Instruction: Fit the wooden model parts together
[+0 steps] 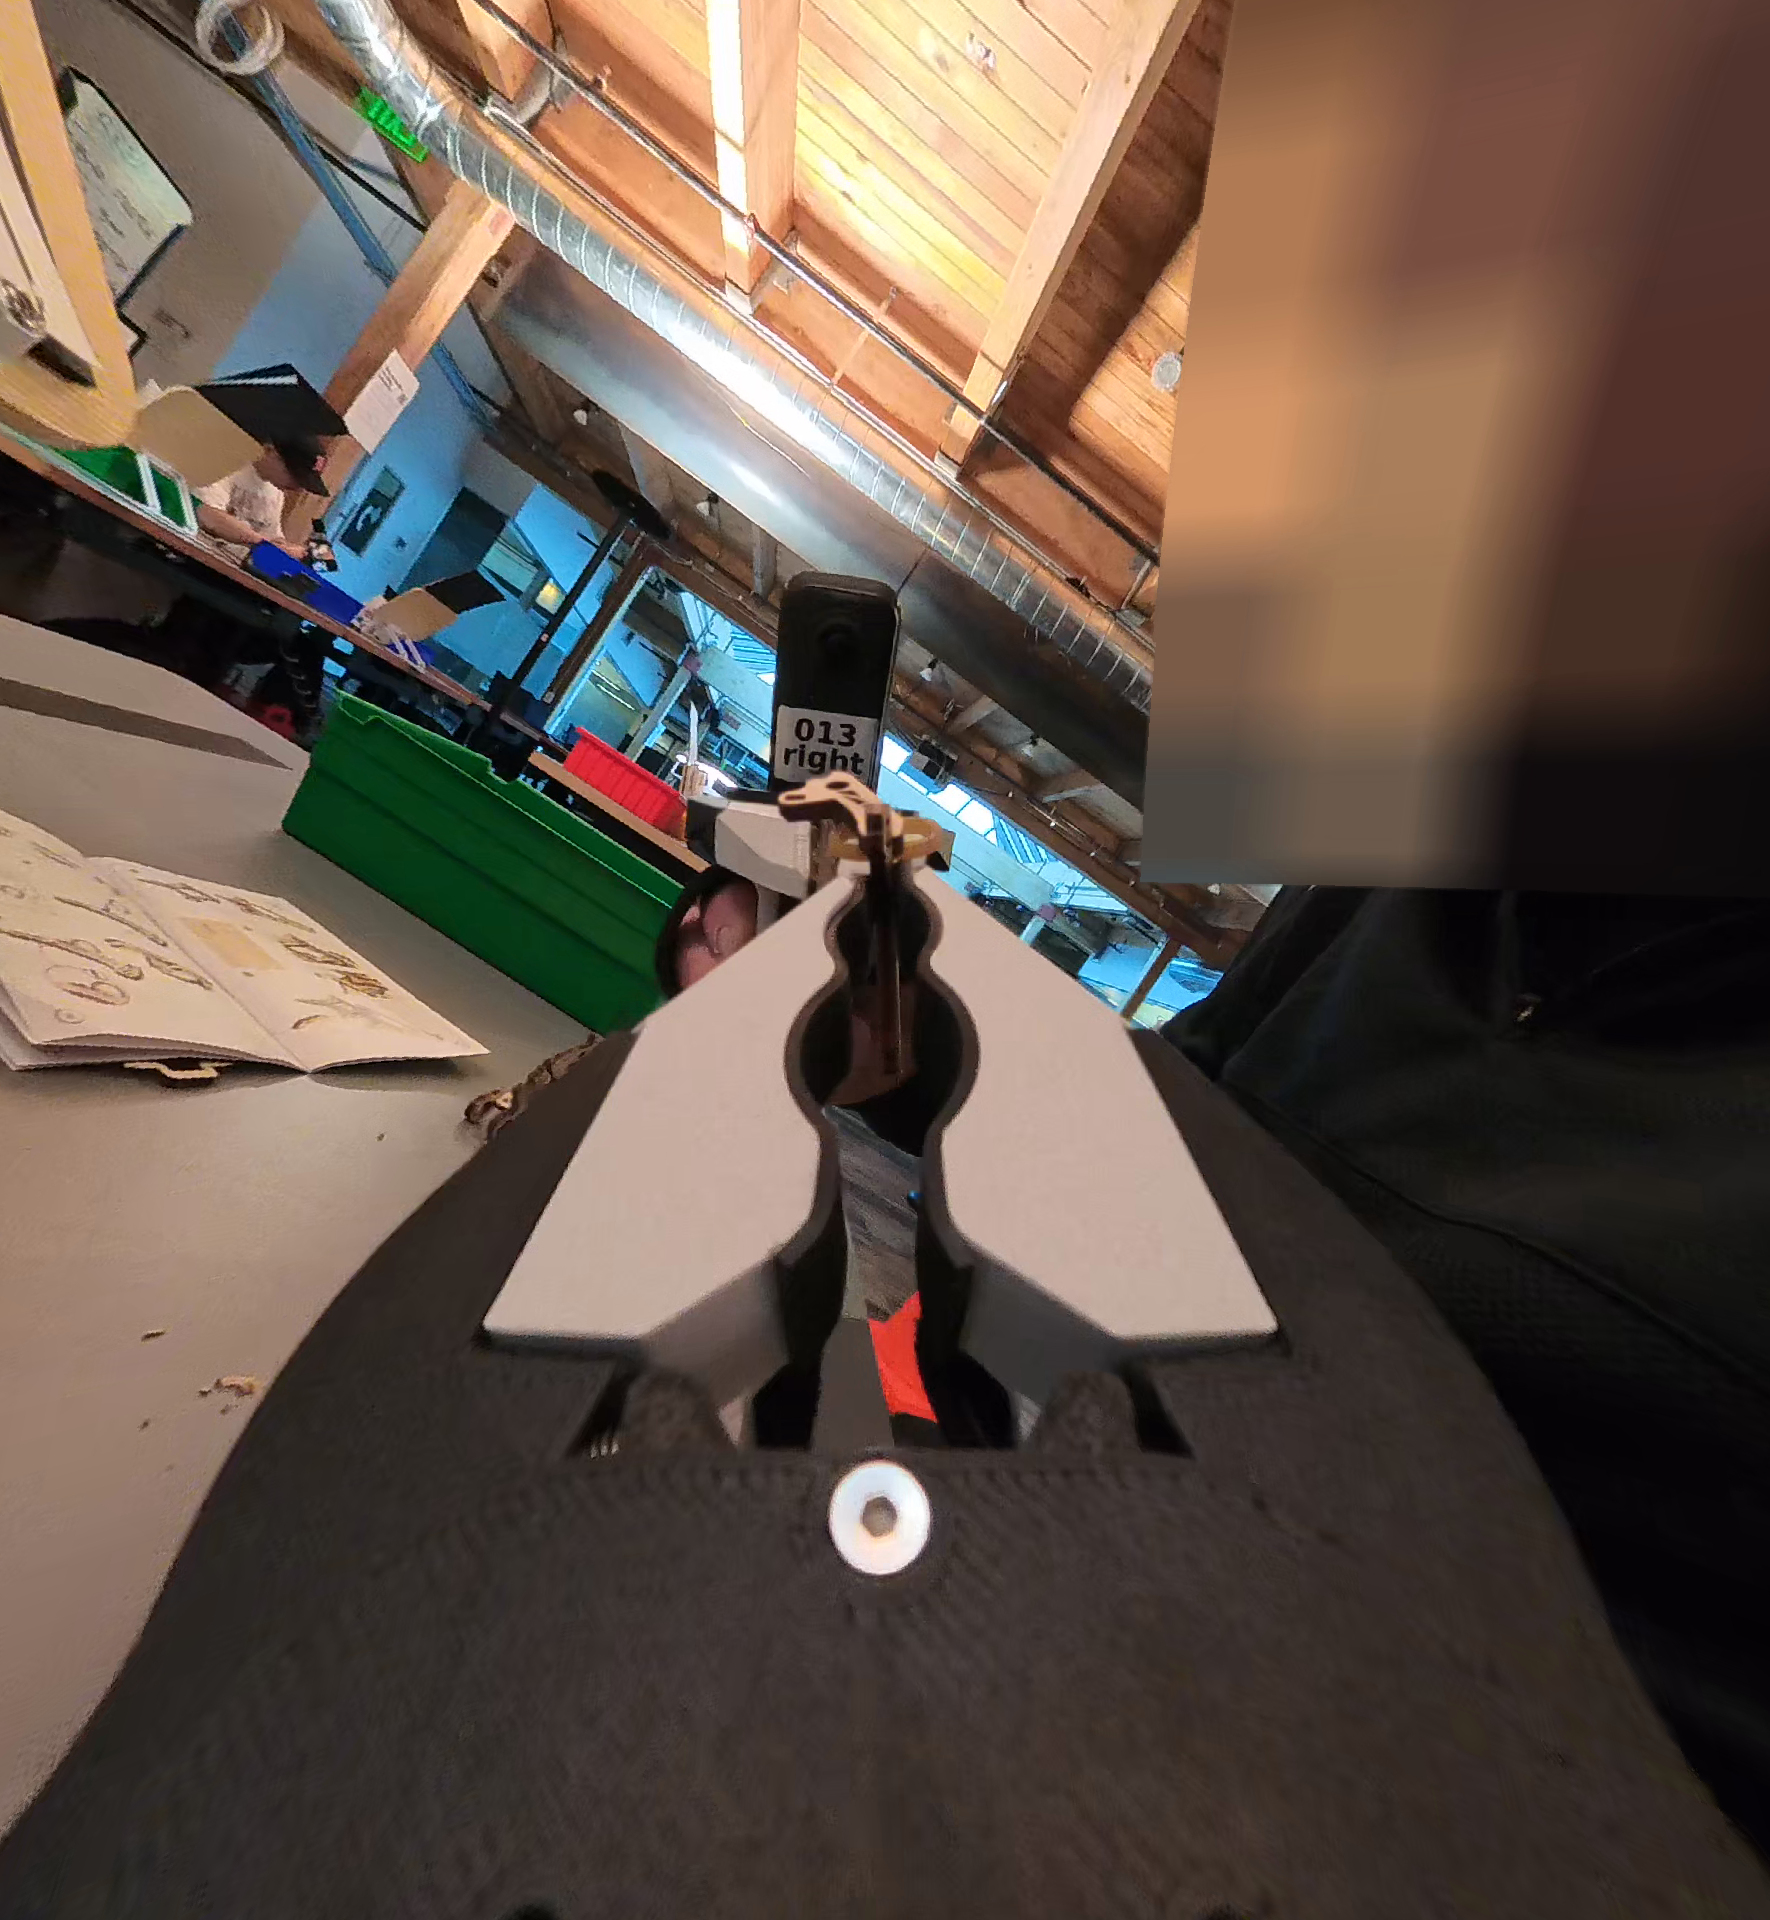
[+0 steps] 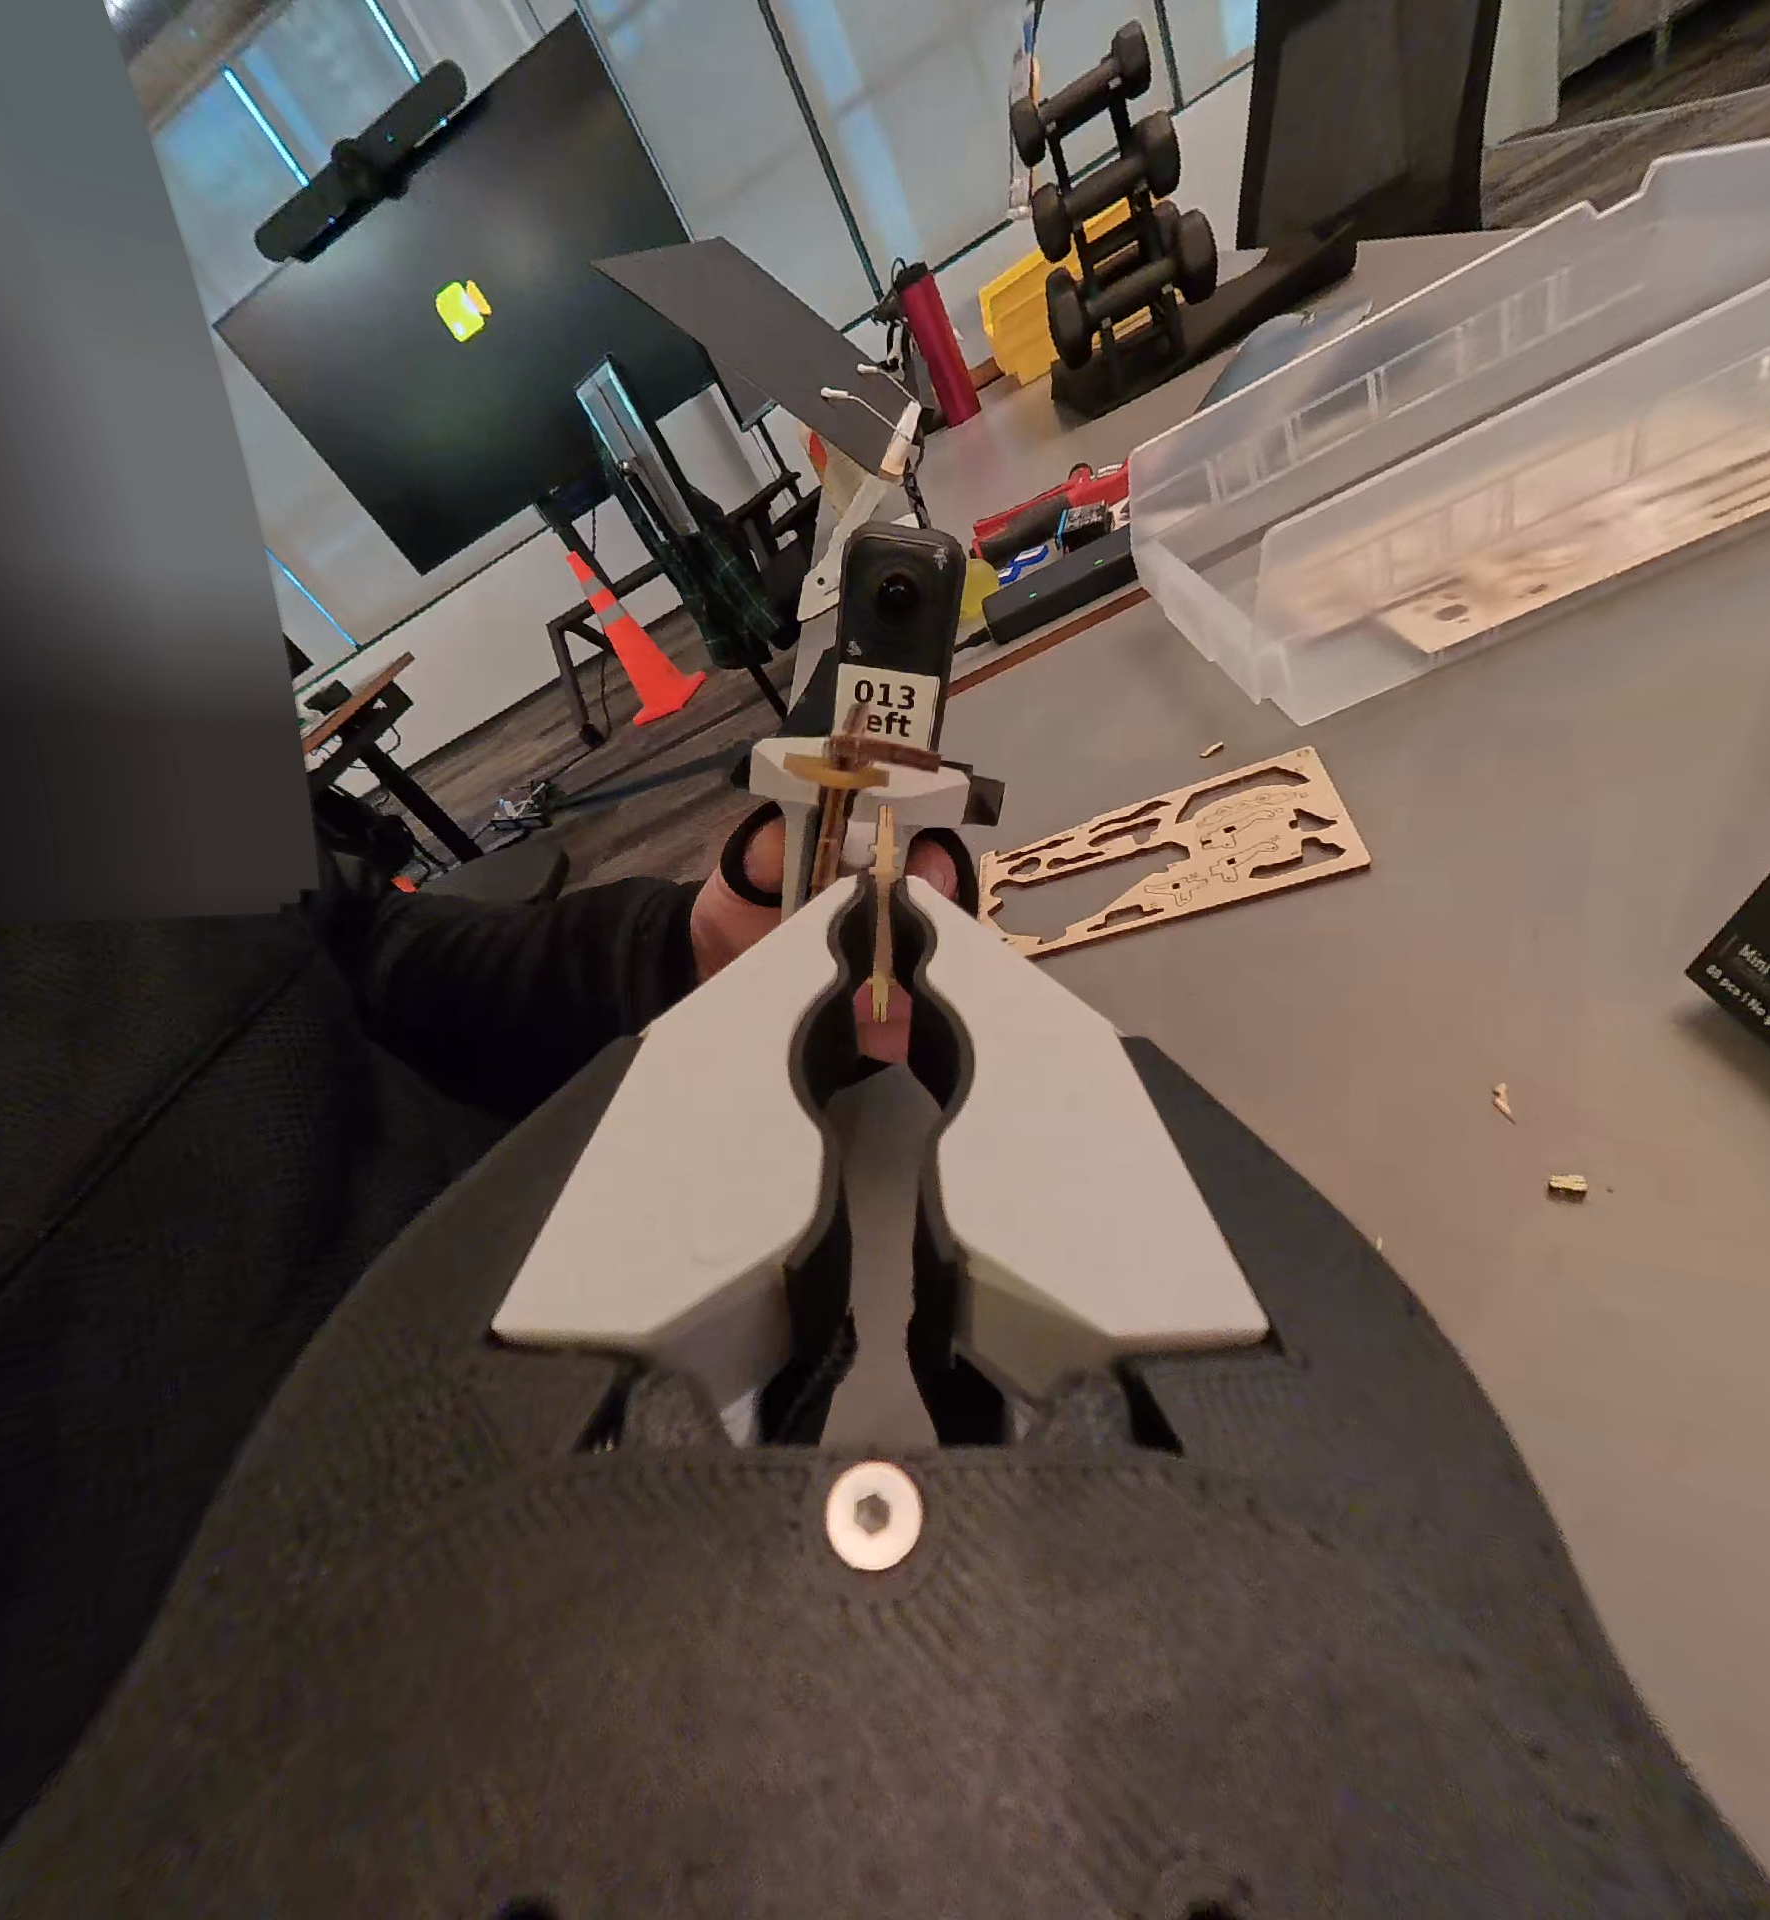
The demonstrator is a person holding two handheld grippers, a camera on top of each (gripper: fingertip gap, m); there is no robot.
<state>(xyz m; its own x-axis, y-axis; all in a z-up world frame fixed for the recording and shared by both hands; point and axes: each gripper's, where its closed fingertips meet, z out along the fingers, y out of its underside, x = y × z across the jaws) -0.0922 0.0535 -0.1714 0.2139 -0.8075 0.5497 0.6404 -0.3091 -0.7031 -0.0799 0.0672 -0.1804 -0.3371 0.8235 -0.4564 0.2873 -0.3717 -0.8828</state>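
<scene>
Both my grippers hold wooden parts, tip to tip above the table.

My left gripper [image 1: 876, 883] is clamped on a thin dark wooden strip [image 1: 891, 977]; my right gripper [image 2: 881, 883] is closed on a pale flat wooden piece [image 2: 884, 914]. The two face each other, the parts almost touching. To the right of my right gripper the cut plywood sheet [image 2: 1172, 847] lies on the grey table [image 2: 1380, 1039], beyond it a clear plastic tray [image 2: 1483, 499]. Left of my left gripper lies an open instruction booklet [image 1: 185, 966].

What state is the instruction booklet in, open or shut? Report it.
Open. In the left wrist view the instruction booklet lies flat on the grey table, two printed pages spread either side of its centre fold.
</scene>
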